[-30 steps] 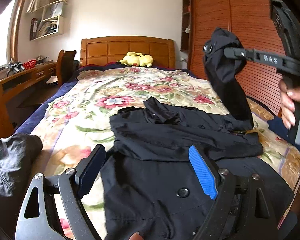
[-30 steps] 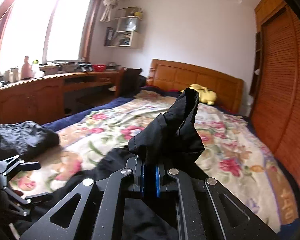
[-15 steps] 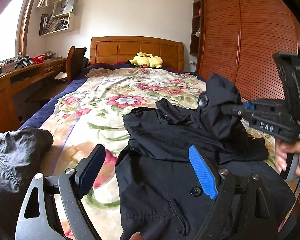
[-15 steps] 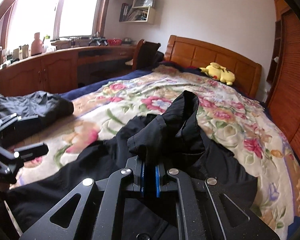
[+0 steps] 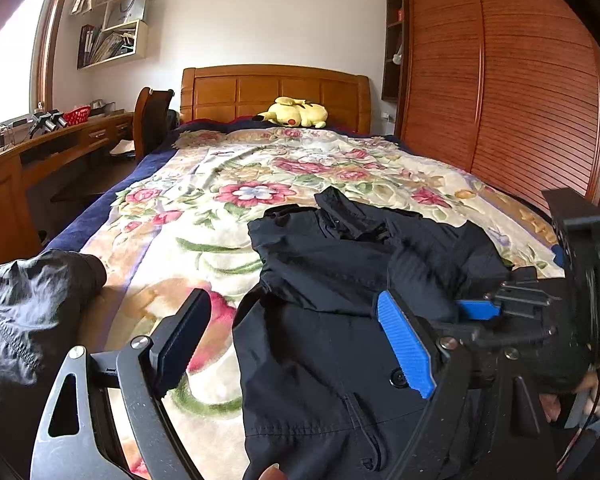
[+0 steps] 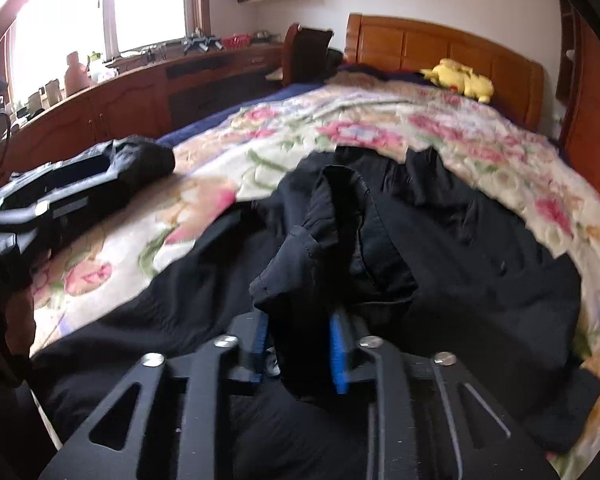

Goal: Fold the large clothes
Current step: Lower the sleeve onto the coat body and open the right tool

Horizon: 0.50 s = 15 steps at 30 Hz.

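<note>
The right tool [image 6: 298,354] is opening, its blue pads parting around the soft, limp black coat's [image 5: 340,320] sleeve [image 6: 324,240] over the bed [image 5: 220,184]; the left tool [image 5: 296,344] hangs open, best taking a hem.

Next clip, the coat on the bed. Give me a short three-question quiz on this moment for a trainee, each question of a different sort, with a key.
1. True or false: the left tongs grip the black coat.
2. What lies between the pads of the right tongs? A) a fold of the coat's sleeve B) the yellow plush toy C) nothing
3. Fill in: the plush toy lies against the wooden ____.

Key: 1 false, the left tongs stand wide with nothing between their pads. 2 A, the jaws are opening around the sleeve. 3 headboard.
</note>
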Tool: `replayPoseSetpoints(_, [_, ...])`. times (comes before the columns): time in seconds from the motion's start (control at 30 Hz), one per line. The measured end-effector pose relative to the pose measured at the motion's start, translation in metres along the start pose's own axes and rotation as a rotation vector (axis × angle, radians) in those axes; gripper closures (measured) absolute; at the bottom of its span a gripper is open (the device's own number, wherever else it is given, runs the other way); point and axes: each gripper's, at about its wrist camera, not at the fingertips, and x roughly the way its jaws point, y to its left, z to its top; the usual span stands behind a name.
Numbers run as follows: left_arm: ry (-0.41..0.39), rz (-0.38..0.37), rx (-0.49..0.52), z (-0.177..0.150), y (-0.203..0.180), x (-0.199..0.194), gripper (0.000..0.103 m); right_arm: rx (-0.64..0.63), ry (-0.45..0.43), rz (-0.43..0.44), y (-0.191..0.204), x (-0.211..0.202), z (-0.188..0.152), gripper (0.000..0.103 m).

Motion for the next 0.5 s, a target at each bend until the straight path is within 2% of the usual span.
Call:
replayPoseSetpoints(0.03, [0.003, 0.001, -0.001, -0.001, 0.000, 0.001, 0.017, 0.003, 0.001, 0.005, -0.001, -0.002, 0.001, 0.052])
replayPoseSetpoints(0.1, [0.008, 0.002, -0.001, -0.001, 0.000, 0.003, 0.017, 0.008, -0.007, 0.014, -0.003, -0.009, 0.001, 0.042])
replayPoseSetpoints(0.23, [0.017, 0.000, 0.009, -0.002, -0.005, 0.006, 0.017, 0.025, -0.029, 0.028, -0.009, -0.024, 0.000, 0.039])
replayPoseSetpoints(0.5, [0.049, -0.005, 0.042, -0.008, -0.019, 0.017, 0.017, 0.041, -0.059, -0.029, -0.023, -0.042, -0.021, 0.037])
